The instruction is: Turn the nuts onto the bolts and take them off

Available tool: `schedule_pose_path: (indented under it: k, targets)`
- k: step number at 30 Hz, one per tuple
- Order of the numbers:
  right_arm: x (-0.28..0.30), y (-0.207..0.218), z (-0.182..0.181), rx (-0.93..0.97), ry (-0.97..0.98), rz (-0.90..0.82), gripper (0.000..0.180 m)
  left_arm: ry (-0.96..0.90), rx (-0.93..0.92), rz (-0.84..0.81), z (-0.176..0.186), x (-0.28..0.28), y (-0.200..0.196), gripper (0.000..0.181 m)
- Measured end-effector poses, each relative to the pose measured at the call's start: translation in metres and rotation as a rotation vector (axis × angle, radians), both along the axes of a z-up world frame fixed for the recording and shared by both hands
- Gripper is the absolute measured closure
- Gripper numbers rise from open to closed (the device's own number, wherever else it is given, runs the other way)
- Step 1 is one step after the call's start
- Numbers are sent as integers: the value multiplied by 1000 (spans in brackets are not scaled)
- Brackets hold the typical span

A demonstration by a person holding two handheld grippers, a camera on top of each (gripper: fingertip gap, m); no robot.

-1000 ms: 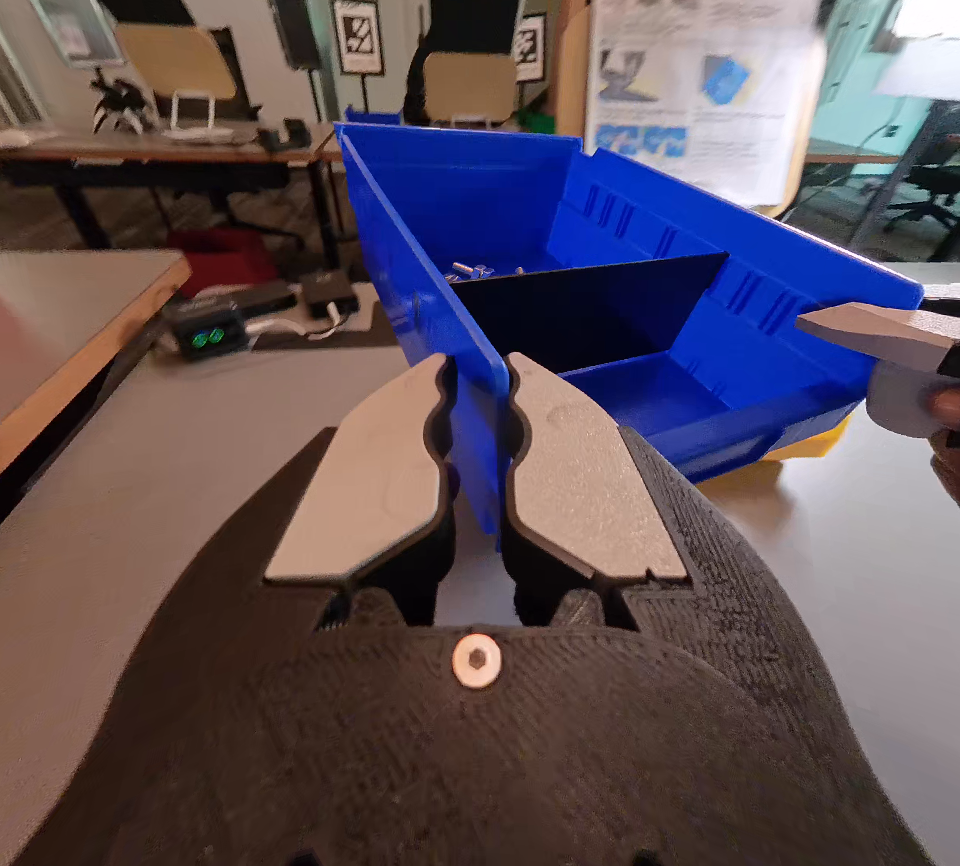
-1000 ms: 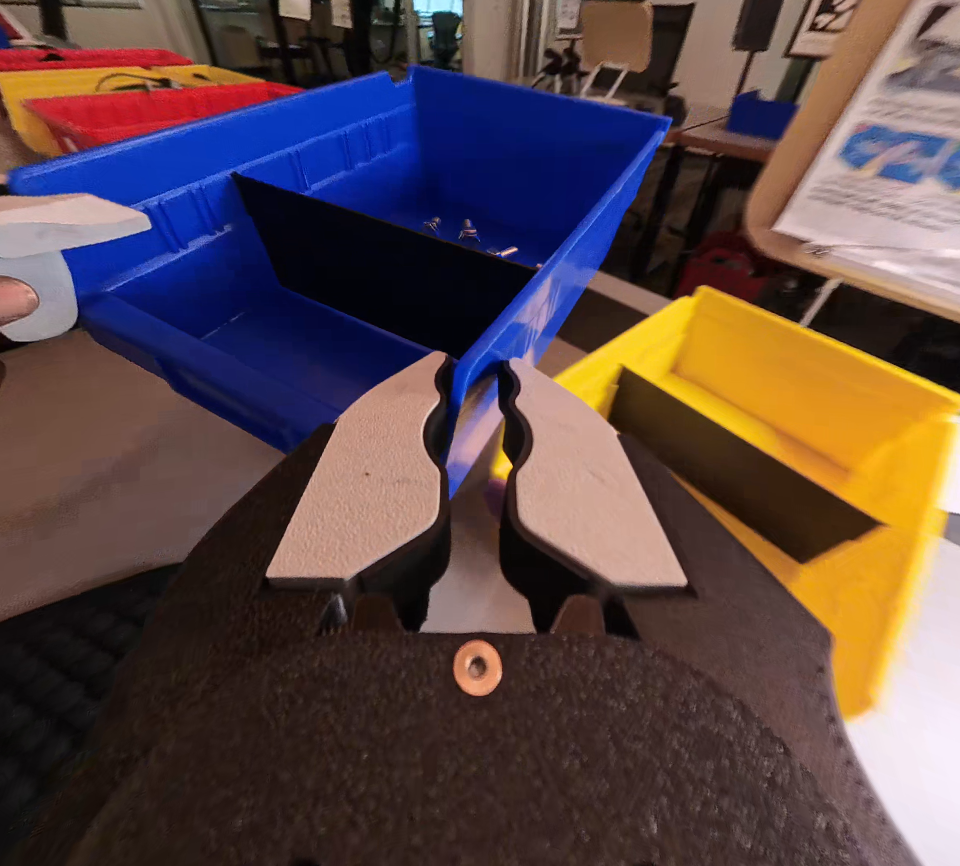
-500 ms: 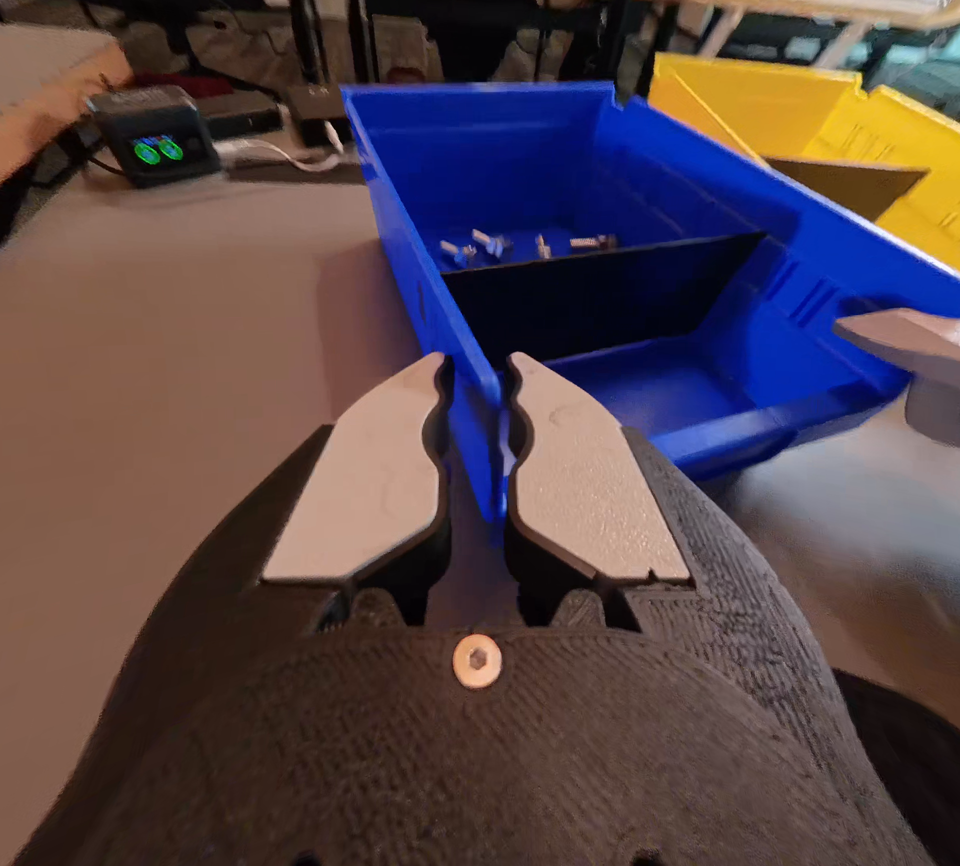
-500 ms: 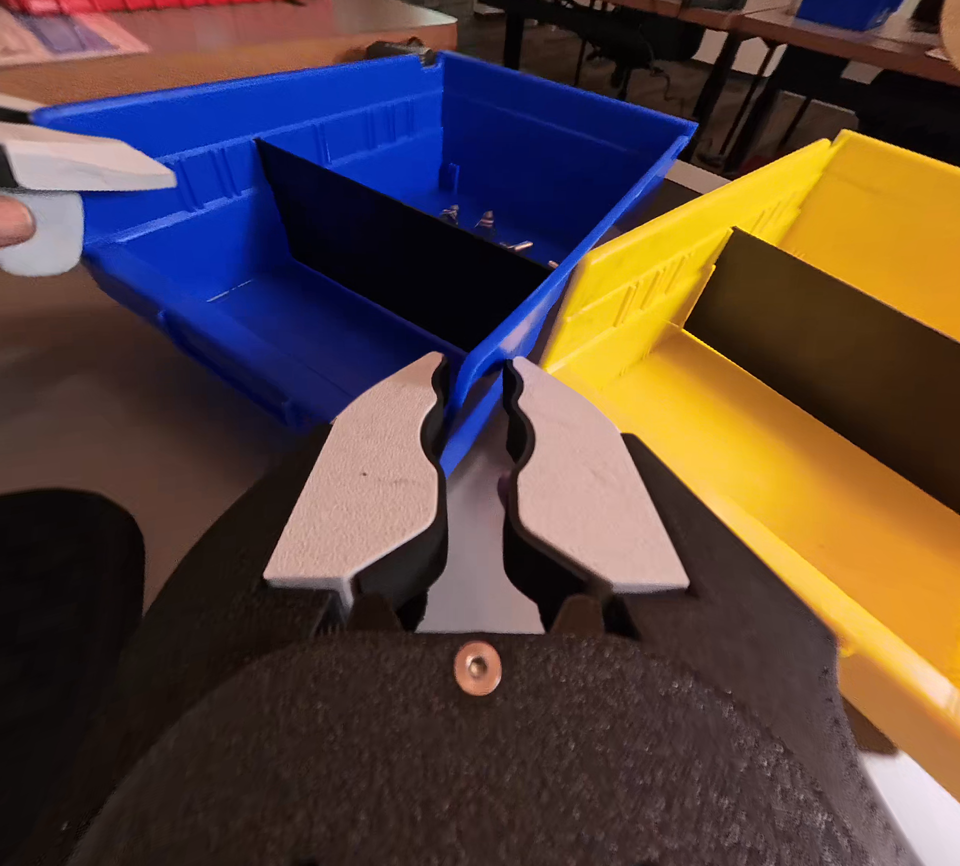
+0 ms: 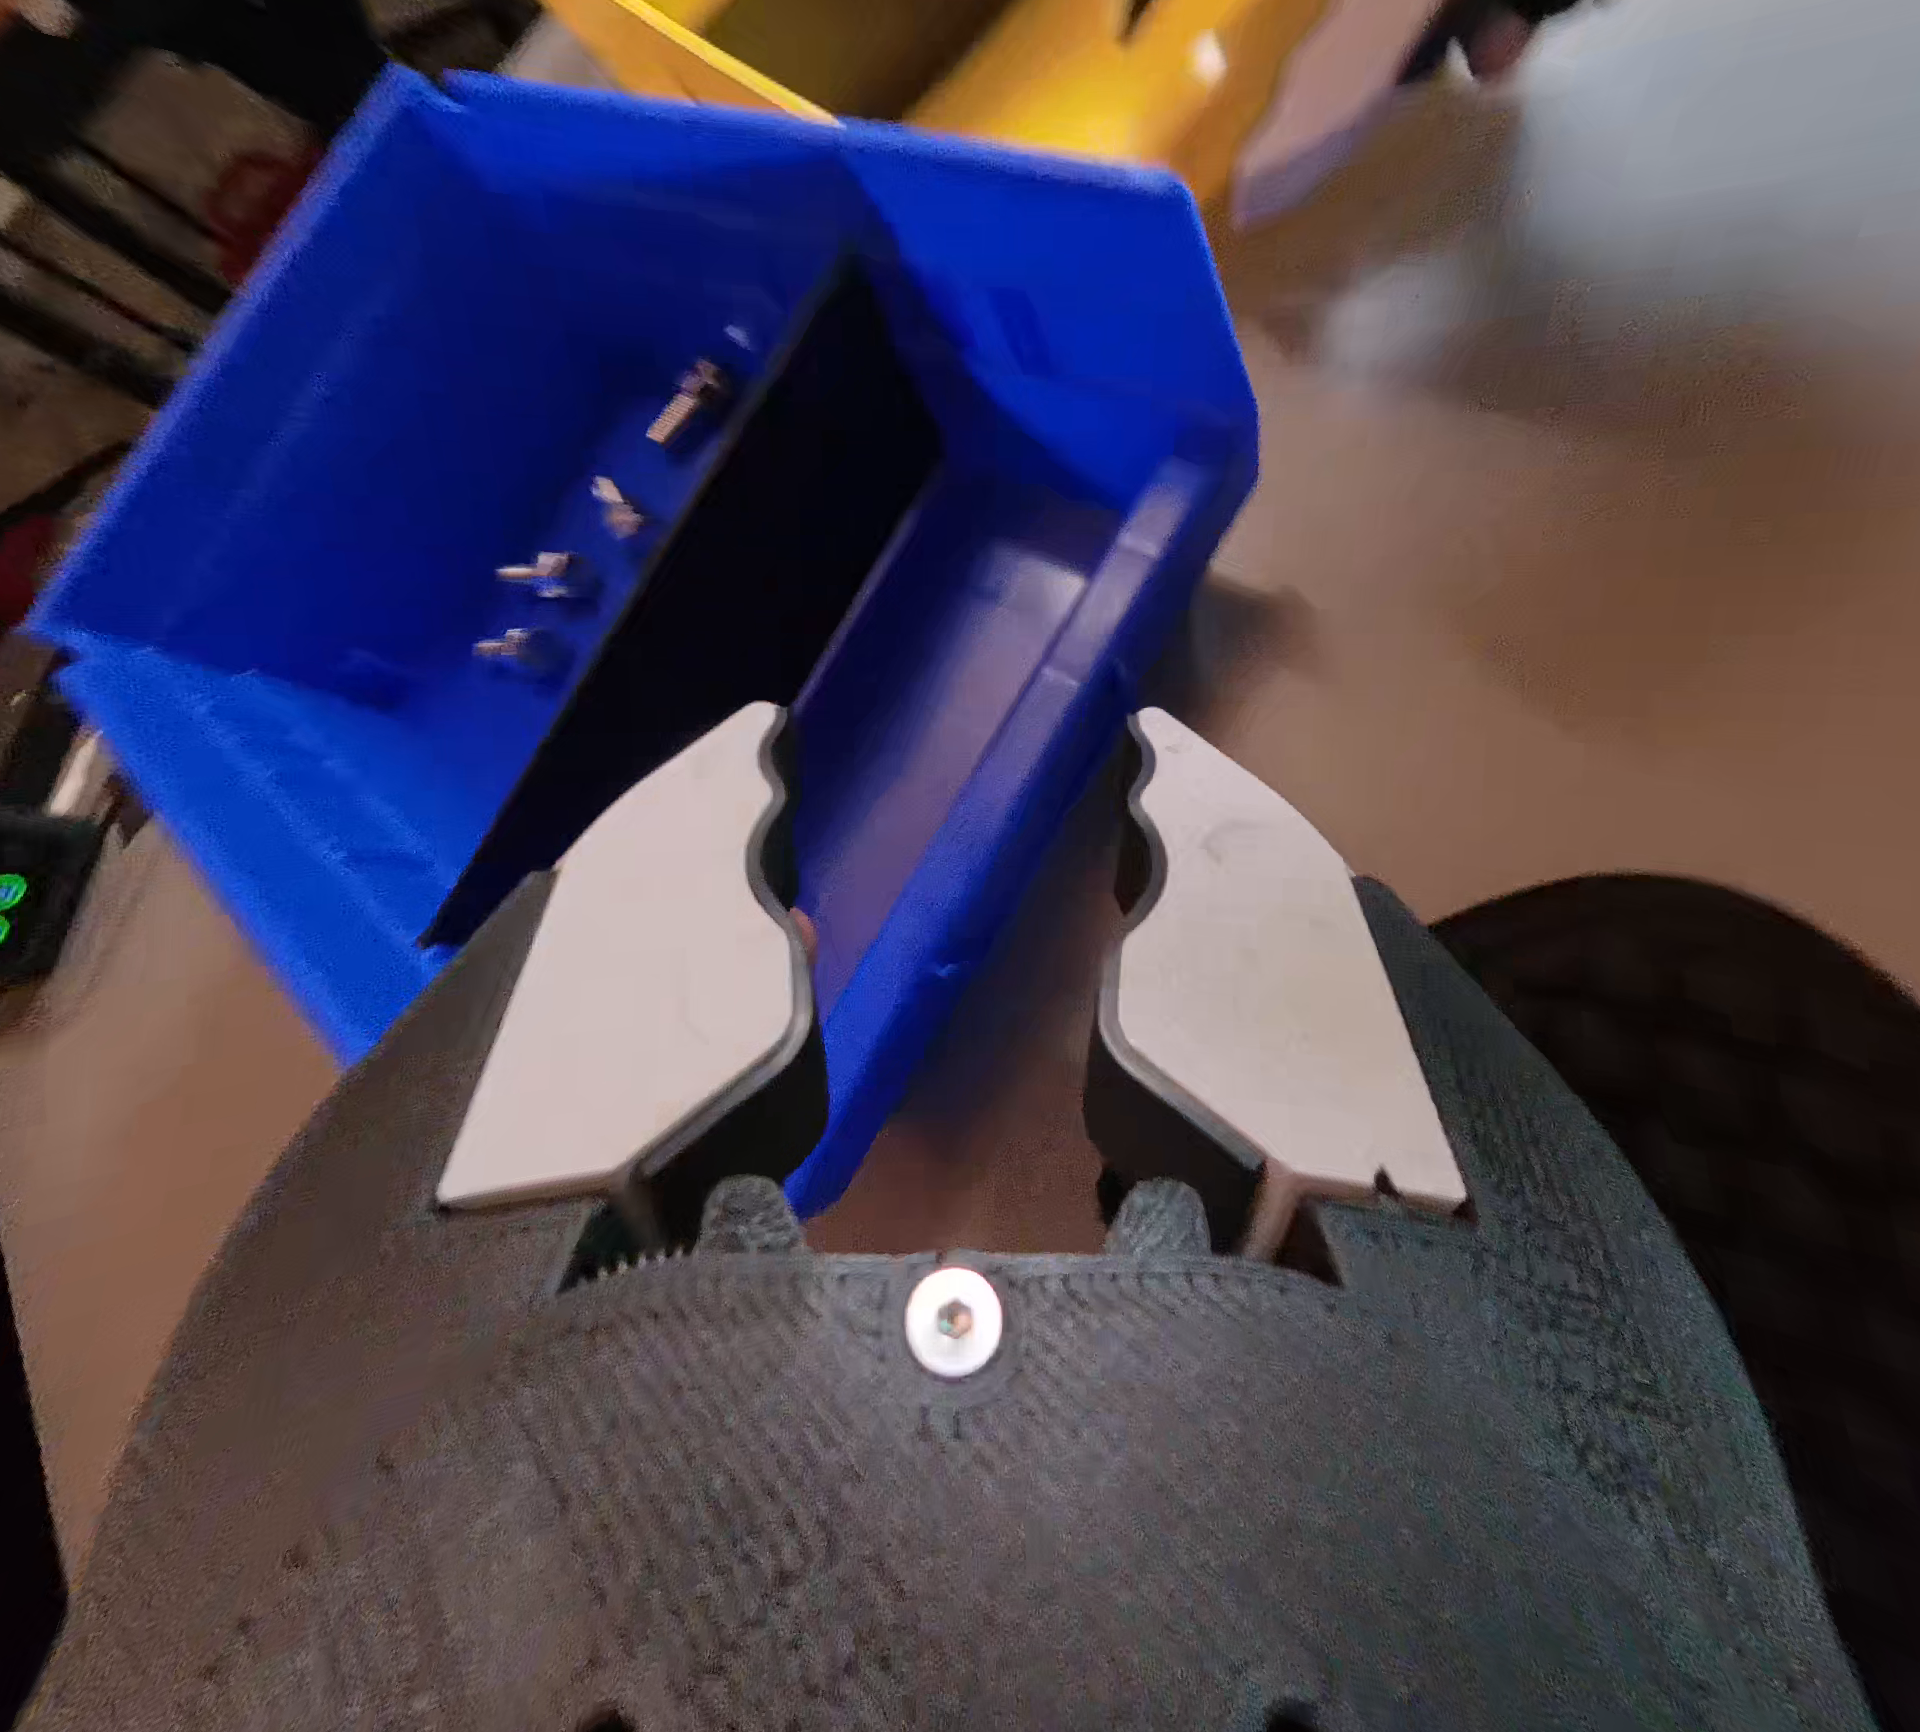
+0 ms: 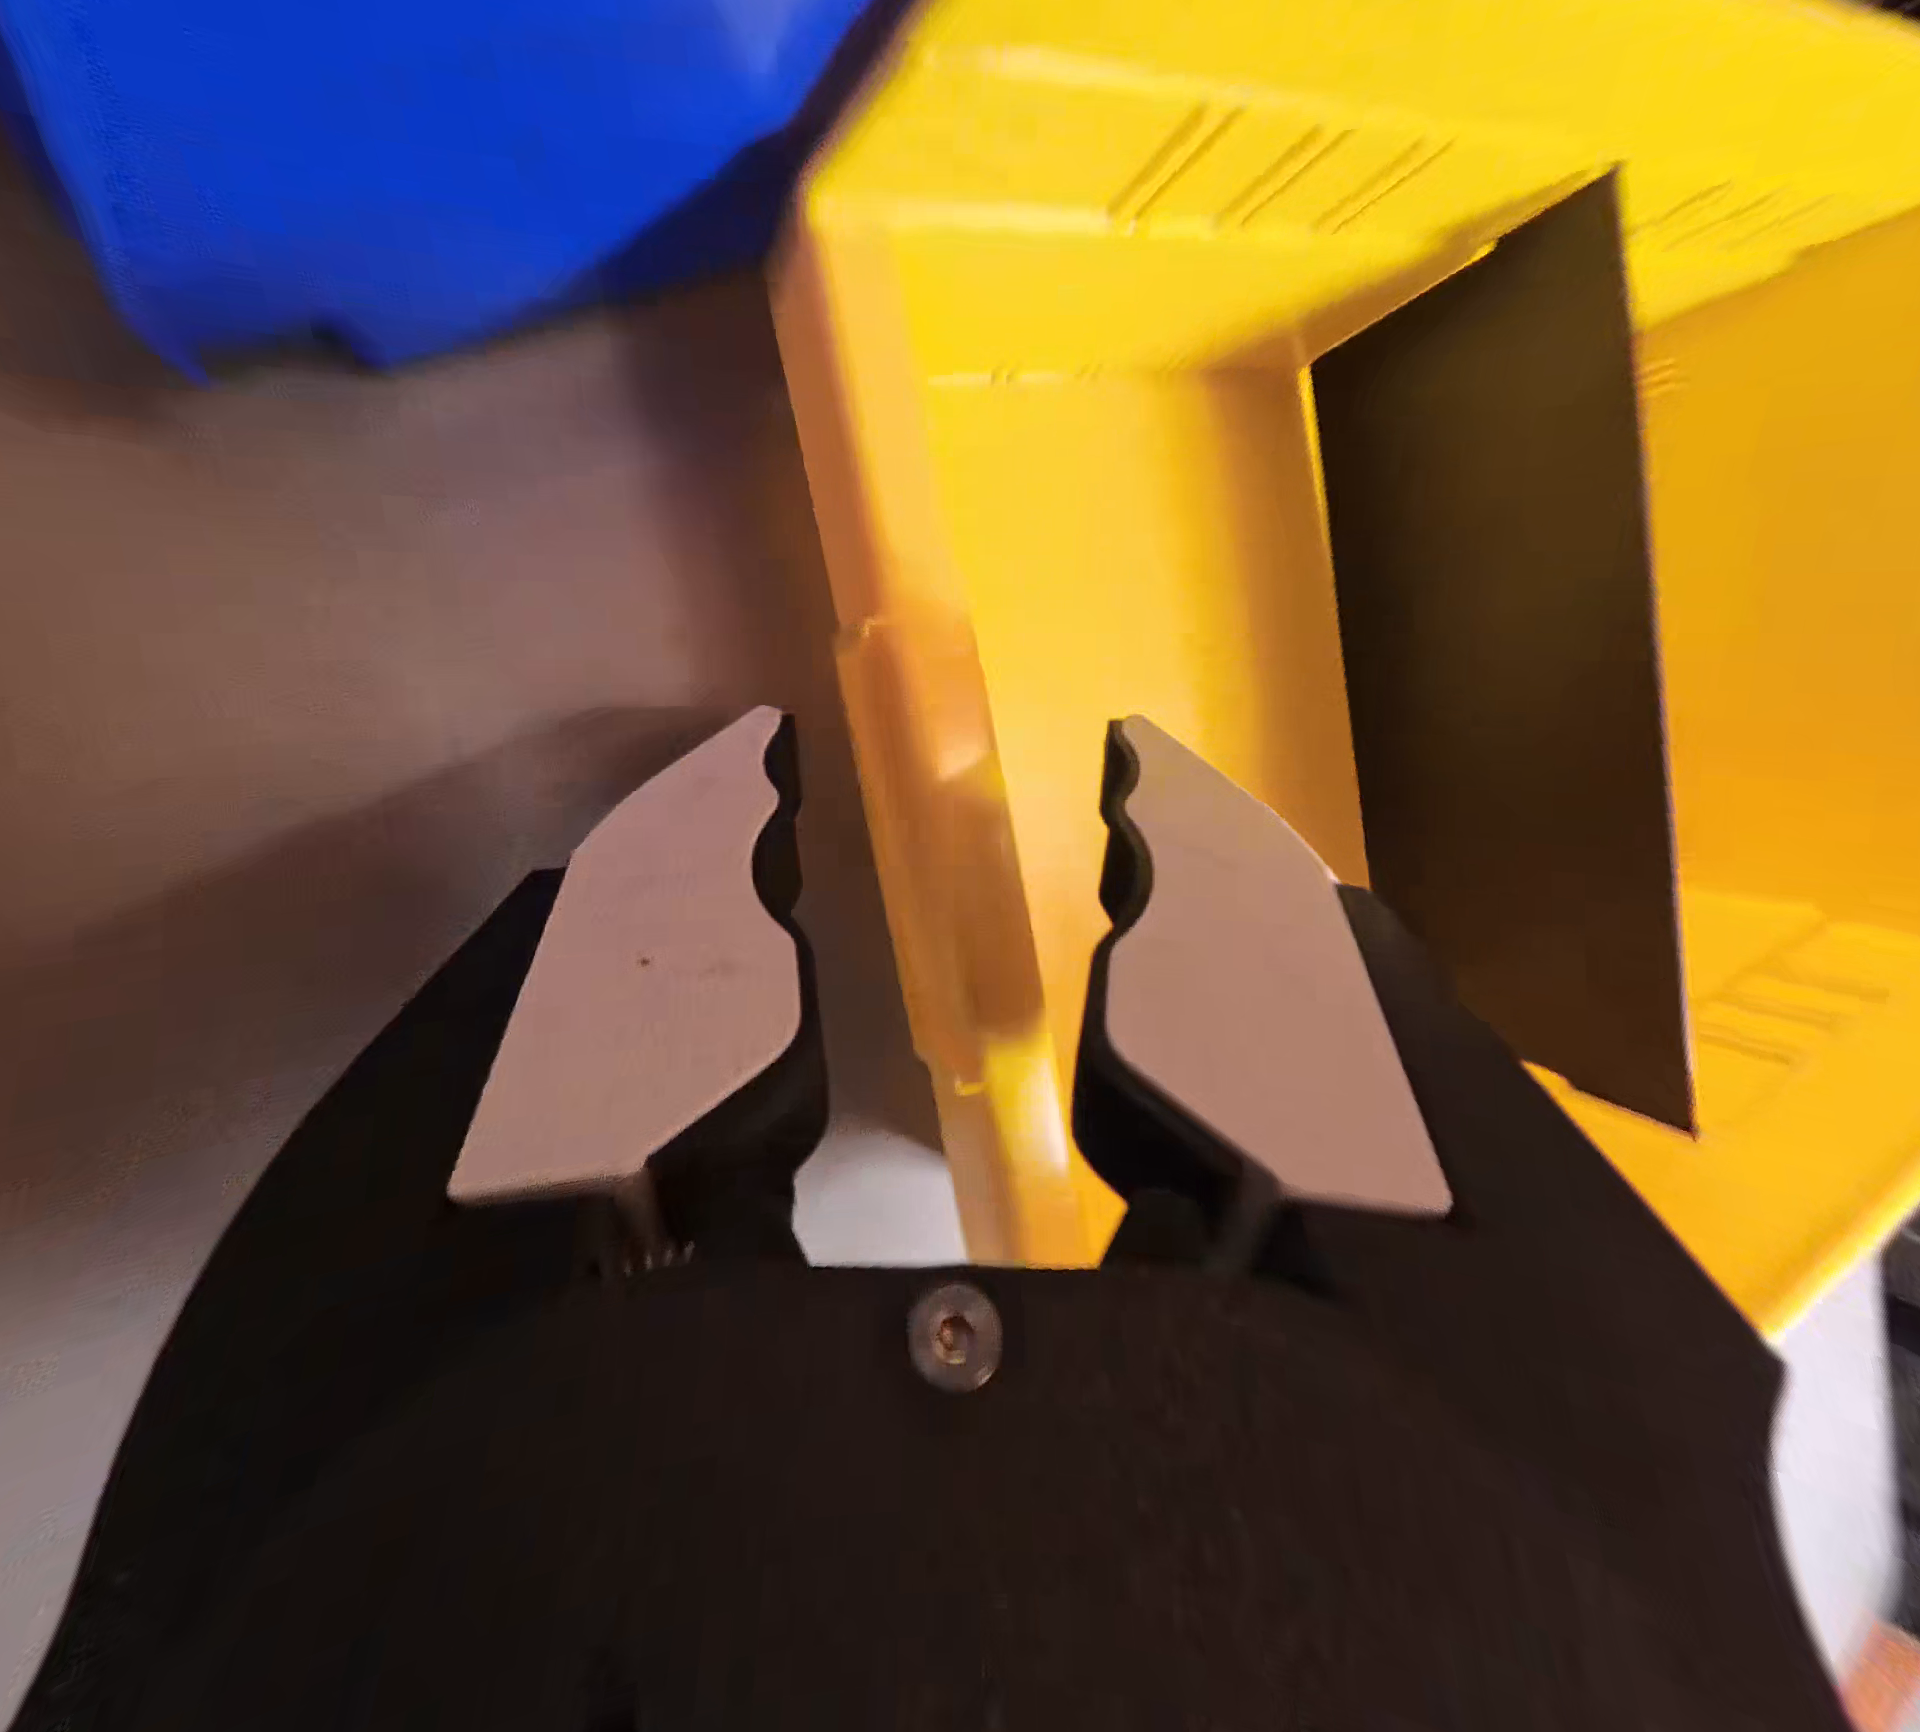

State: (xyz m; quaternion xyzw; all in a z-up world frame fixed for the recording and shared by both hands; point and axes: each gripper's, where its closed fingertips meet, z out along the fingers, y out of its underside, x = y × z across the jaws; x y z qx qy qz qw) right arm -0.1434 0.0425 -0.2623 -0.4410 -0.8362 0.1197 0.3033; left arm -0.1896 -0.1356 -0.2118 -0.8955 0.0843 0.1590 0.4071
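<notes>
The left gripper (image 5: 956,737) has its fingers spread wide apart, and the front lip of the blue bin (image 5: 395,394) sits between them without being squeezed. A black wall (image 5: 748,581) splits the blue bin in two. The little metal bolts and nuts (image 5: 582,529) lie in the far part, behind that wall. The right gripper (image 6: 945,737) is spread apart too, with the front edge of the yellow bin (image 6: 1091,477) between its fingers. The yellow bin sits just beside the blue bin on the table (image 5: 1558,643). The pictures are blurry.

Blue bin (image 5: 436,394) — yellow bin (image 6: 1247,72) — black dividers (image 6: 1496,643).
</notes>
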Motion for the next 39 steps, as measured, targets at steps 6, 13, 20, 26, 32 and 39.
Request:
schedule_pose_path:
  k: [6,13,20,26,32,39]
  targets:
    - [10,10,-25,62,-127,-8,147,136,-337,-109,-61,-11,7,118]
    - [97,38,-26,74,-114,-51,147,210,-364,-182,-75,-13,17,145]
    - [184,105,-24,128,-131,-128,147,197,-346,-150,-75,-14,35,146]
    - [209,169,-24,145,-118,-180,148,185,-339,-153,-75,-34,47,146]
    - [204,214,-24,193,-105,-161,149,156,-340,-184,-76,-58,55,146]
    - [191,230,-6,188,10,-199,143,170,-292,-111,-73,-88,68,139]
